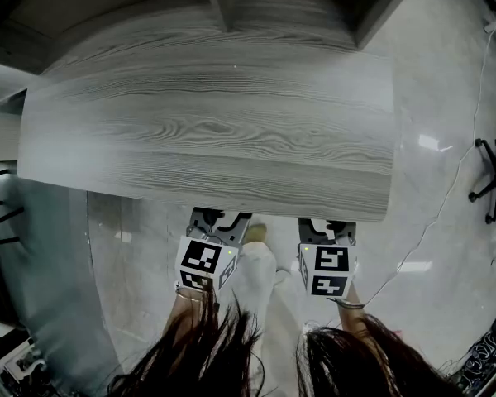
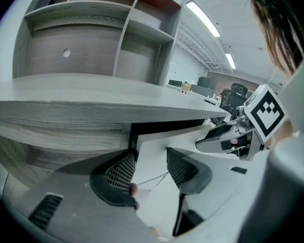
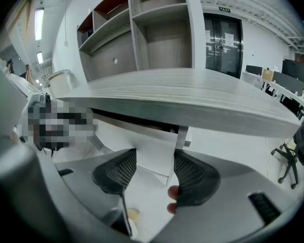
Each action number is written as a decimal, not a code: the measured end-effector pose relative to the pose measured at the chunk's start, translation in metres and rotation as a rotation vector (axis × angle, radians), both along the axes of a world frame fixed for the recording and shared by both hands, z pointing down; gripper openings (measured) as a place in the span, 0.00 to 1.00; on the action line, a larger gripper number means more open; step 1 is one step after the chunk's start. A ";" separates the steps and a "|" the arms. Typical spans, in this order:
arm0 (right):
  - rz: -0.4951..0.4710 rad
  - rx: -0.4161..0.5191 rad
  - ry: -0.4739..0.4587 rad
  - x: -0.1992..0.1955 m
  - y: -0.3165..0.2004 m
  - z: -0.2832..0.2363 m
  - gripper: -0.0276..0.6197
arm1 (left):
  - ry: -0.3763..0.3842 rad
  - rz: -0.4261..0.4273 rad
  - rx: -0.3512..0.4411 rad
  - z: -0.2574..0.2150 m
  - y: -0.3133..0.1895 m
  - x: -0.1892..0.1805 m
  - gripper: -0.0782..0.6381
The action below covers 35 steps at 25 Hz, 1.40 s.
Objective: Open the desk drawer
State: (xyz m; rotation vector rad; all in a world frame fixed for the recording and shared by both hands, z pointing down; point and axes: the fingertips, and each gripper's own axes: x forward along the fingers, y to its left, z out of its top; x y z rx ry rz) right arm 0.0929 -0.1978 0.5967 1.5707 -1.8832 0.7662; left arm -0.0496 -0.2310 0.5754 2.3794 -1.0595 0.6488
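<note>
My left gripper has its two ribbed pads set well apart with nothing pinched between them, and my right gripper is spread about the same and is also empty. Both sit low at the near edge of the desk, left and right of each other, each carrying its marker cube. Just beyond my tips is the drawer, a flat white front tucked under the desk top with a dark slit between the two. Its left end shows in my left gap and its right end in my right gap, and I can't tell whether either pad touches it. I see no knob or handle. I judge it to be a stiff painted board, smooth and likely slick under rubber, neither fragile nor soft, with its weight riding on runners rather than on me. The best hold looks like closing on the panel's end edges or hooking its lower lip. I'd then draw both sides toward me evenly, since a lopsided pull could jam it. Farther off stand open shelves, and to the far right a dark door with a green sign above it, too small to read. I find no brand or label, and the only print is the black-and-white squares on my cubes.
</note>
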 end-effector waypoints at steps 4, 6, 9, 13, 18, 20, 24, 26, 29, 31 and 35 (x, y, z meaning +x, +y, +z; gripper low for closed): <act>0.006 -0.002 -0.002 0.000 0.001 0.000 0.40 | -0.003 -0.004 -0.002 0.000 0.000 -0.001 0.37; 0.008 -0.002 -0.004 0.000 0.001 0.000 0.40 | -0.004 -0.004 -0.003 0.000 0.001 -0.001 0.37; 0.013 -0.004 -0.008 -0.001 0.002 0.000 0.40 | -0.005 -0.004 -0.006 0.001 0.003 -0.001 0.37; 0.014 -0.009 -0.006 0.000 0.007 0.000 0.40 | -0.005 -0.011 -0.007 0.000 0.007 -0.001 0.37; 0.021 -0.010 -0.013 -0.001 0.011 0.000 0.40 | -0.007 -0.017 -0.009 0.000 0.011 -0.002 0.37; 0.023 -0.011 -0.014 -0.001 0.013 0.000 0.40 | -0.008 -0.016 -0.011 0.000 0.013 -0.003 0.37; 0.023 -0.010 -0.016 -0.003 0.017 0.000 0.39 | -0.009 -0.018 -0.011 0.000 0.017 -0.004 0.37; 0.023 -0.010 -0.016 -0.003 0.019 0.000 0.39 | -0.009 -0.018 -0.013 0.000 0.019 -0.005 0.37; 0.023 -0.012 -0.016 -0.004 0.021 0.001 0.39 | -0.012 -0.019 -0.016 0.001 0.021 -0.006 0.37; 0.024 -0.013 -0.017 -0.004 0.023 0.001 0.39 | -0.013 -0.020 -0.018 0.002 0.023 -0.006 0.37; 0.026 -0.013 -0.019 -0.005 0.026 0.001 0.39 | -0.010 -0.022 -0.019 0.001 0.026 -0.006 0.37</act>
